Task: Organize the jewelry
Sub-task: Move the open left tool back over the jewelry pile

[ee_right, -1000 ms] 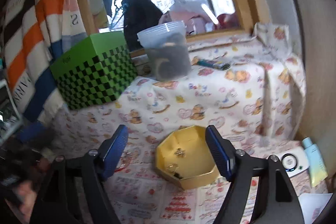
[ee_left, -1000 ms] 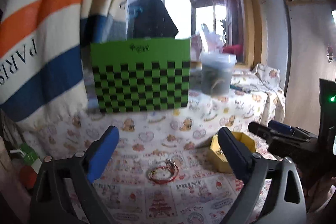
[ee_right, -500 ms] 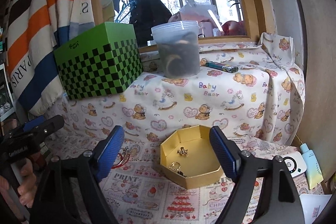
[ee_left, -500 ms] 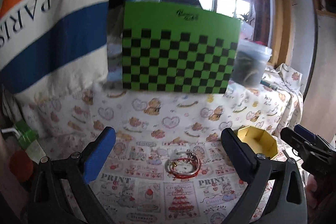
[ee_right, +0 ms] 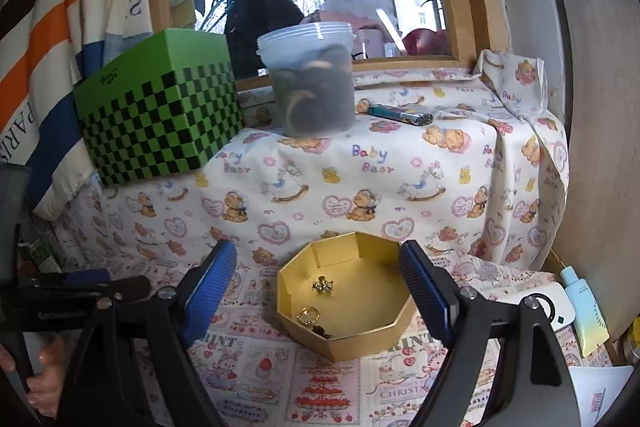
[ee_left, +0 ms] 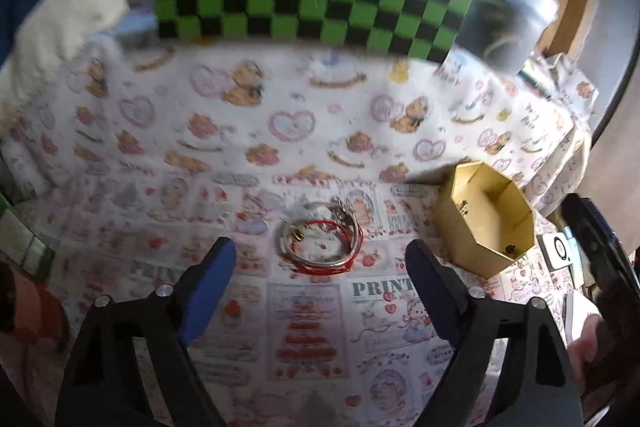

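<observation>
You are aiming your left tool [ee_left: 320, 259] at the bracelets [ee_left: 320, 241], a silver bangle tangled with a red cord loop, lying flat on the printed cloth [ee_left: 304, 327] of the tabletop just ahead of the blue pads. The jaws are standing wide apart with nothing between them.

The likely trouble: the bangle is thin and lying flat, so the pads may be skating over it or pinching only the red cord, leaving the silver ring behind or dragging the cloth up with it. The left view is also blurring, so a fast approach could be nudging the pile off line.

The yellow box [ee_right: 348, 295] is sitting to the right of the bracelets, close but not touching, already holding a few small gold pieces [ee_right: 322, 285]. Carrying too low could be clipping its near wall and tipping it.

Your left tool is tilting downward toward the tabletop, low and centred on the bracelets. Your right tool [ee_right: 320, 283] is hovering over the box, level, jaws wide apart and empty, framing it on both sides.
</observation>
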The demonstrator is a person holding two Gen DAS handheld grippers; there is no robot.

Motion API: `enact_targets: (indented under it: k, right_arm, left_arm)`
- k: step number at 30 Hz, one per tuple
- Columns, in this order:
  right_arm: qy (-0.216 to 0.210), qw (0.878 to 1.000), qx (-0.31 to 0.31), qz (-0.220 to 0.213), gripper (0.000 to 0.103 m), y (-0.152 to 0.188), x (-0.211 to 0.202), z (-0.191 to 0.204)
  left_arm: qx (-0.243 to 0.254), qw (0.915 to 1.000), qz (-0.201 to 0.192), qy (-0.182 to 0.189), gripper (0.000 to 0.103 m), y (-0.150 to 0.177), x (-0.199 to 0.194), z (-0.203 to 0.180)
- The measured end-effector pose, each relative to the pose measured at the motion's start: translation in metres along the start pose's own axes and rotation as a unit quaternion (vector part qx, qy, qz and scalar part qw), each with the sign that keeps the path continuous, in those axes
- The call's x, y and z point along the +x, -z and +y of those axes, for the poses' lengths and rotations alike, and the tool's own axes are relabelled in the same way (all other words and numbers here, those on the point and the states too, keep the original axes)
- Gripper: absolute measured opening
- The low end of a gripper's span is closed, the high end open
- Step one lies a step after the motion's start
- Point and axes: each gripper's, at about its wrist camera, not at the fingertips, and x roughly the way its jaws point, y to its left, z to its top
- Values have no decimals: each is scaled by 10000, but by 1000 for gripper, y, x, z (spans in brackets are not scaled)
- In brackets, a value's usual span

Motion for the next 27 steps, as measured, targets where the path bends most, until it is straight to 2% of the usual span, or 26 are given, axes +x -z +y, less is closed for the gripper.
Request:
enact_targets:
  k: [3,6,9,15,18,21,26,27]
  right_arm:
    - [89,9999,-33,-51,82,-1,0,-1]
    - [283,9994,-153,-111,82,-2,3,-1]
    - [176,9998,-12,-15,82,-2,6,-5]
    - [249,9996,-57,-113,82,-3,2,-6]
    - [224,9997,5,-98,82,-4,1,-7]
    - [359,9992,-78,-151,82,-3,0,-5]
    - [255,9996,-47,-107,82,-3,1,-5]
    - [269,9995,-71,-114,82,-3,1,-4]
  left_arm:
    - [-30,9984,182,-544,74,-1,18,-6]
    - [28,9978,441,-500,70,-2,38,-10]
    - [-38,9973,573,-461,69,-7,53,-12]
    - [-56,9964,660,-519,69,-11,68,-17]
    - [-38,9958,675,-624,59,-9,75,-16]
    - [-155,9956,666,-646,59,-13,78,-13]
    - [-101,9949,705,-720,60,-16,82,-14]
    - [-15,9943,744,-761,66,-18,84,-19]
